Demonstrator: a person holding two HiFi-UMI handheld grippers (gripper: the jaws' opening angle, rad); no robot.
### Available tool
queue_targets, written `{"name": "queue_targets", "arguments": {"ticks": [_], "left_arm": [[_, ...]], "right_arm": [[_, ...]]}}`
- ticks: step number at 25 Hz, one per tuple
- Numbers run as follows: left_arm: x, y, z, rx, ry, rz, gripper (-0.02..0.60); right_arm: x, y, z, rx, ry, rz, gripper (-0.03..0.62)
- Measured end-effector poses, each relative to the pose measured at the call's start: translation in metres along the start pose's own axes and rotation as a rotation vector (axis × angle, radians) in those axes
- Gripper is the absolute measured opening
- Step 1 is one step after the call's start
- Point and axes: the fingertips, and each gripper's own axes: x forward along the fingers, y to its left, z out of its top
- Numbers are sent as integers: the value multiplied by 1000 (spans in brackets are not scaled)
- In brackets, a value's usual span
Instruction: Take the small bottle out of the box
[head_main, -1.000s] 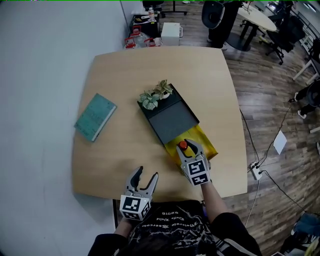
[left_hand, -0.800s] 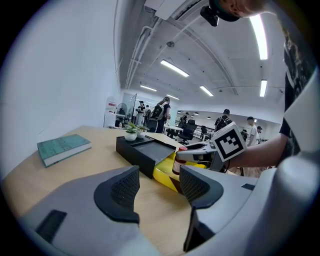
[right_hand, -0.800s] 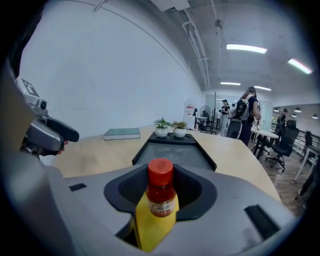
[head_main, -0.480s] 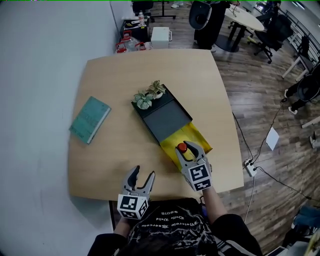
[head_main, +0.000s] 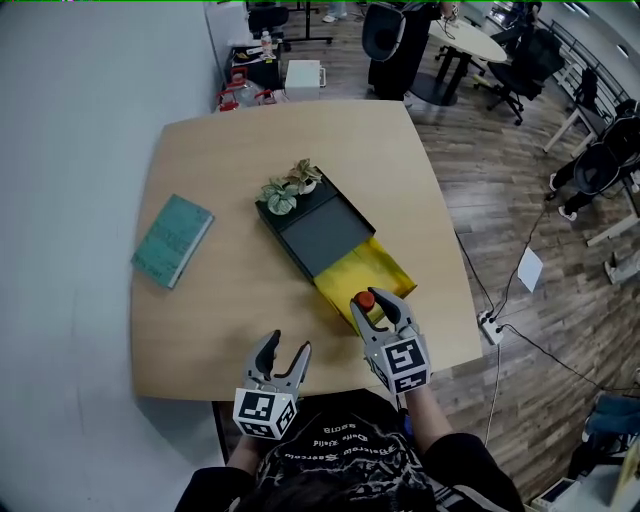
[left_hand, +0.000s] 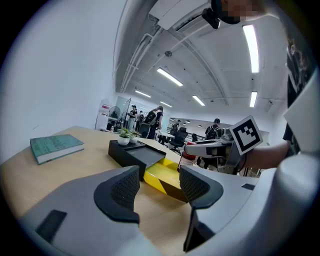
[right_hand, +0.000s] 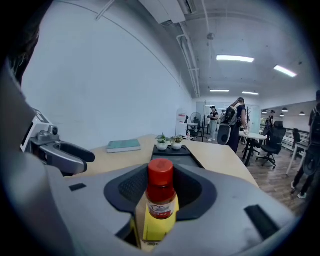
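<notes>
Clamping the small bottle (right_hand: 161, 199) between its jaws, the right gripper (head_main: 378, 308) holds it upright by the body, with the red cap standing clear above the pads. In the head view the bottle sits over the near end of the box's yellow inner tray (head_main: 345, 280), toward the near right part of the tabletop (head_main: 250, 130). The jaws hide its base, so I cannot tell whether it touches the tray. In the left gripper view the right gripper and the bottle stand above the tray's level.

The box lies diagonally across the middle of the tabletop. Its black sleeve (head_main: 320, 235) takes the far left portion, and the yellow tray is slid out of it toward the near right. Two small potted plants (head_main: 290, 188) stand side by side on the far end of the black sleeve. A teal book (head_main: 172, 240) lies flat well to the left of the box, close to the tabletop's left edge.

The left gripper (head_main: 283, 355) is at the near edge of the tabletop, to the left of the right gripper and apart from the box. Its jaws stand apart with nothing between them, only bare wood and the box showing beyond them. Beyond the tabletop lies an office floor with desks and chairs, and people stand far off.
</notes>
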Motion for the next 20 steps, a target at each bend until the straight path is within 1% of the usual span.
{"name": "queue_targets", "arguments": {"ticks": [6, 11, 15, 20], "left_arm": [[-10, -1, 3, 1, -17, -53, 256], [-19, 3, 7, 5, -25, -83, 256], [-26, 6, 8, 27, -30, -114, 256], [-34, 13, 8, 35, -39, -121, 256]], "right_arm": [[-24, 15, 4, 6, -34, -52, 156], [-49, 27, 3, 31, -66, -127, 156], [-61, 41, -1, 38, -80, -158, 156], [-74, 52, -12, 53, -95, -196, 156]]}}
